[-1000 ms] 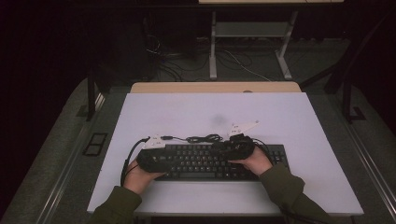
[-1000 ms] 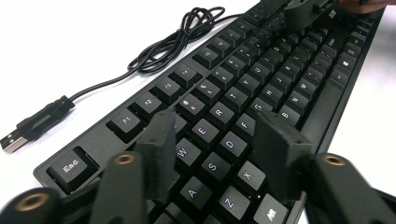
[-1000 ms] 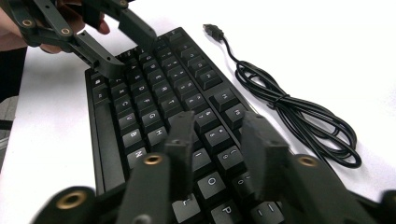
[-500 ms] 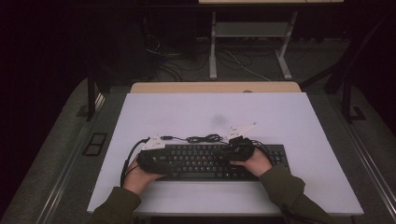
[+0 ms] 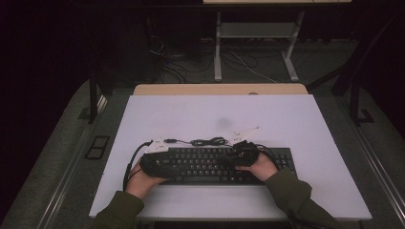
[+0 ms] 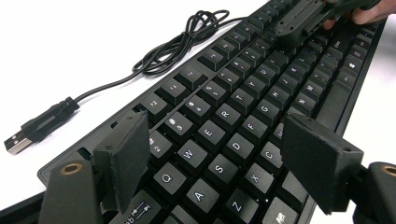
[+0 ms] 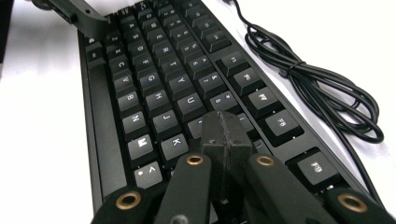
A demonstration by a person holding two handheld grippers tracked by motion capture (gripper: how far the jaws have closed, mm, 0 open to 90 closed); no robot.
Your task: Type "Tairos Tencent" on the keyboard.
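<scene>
Keyboard (image 5: 210,164) — black, full-size — lies flat on the white tabletop (image 5: 286,119) near your edge, its long side running across in front of you. Its black USB cable (image 5: 207,141) sits coiled on the tabletop just behind the top row, and in the left gripper view the plug (image 6: 35,128) rests loose beside the keyboard's corner.

Your left hand-held gripper (image 5: 155,161) hangs over the keyboard's left end. Its jaws have just been opening and now stand well apart above the Q, W, A and Z keys, with nothing pressed between the pads.

Your right hand-held gripper (image 5: 243,153) is over the right half of the letter block. Its jaws have just closed and now meet pad to pad — the joined tip (image 7: 224,135) sits low over the keys between K and the F-row, though whether it touches a key I cannot tell.
</scene>
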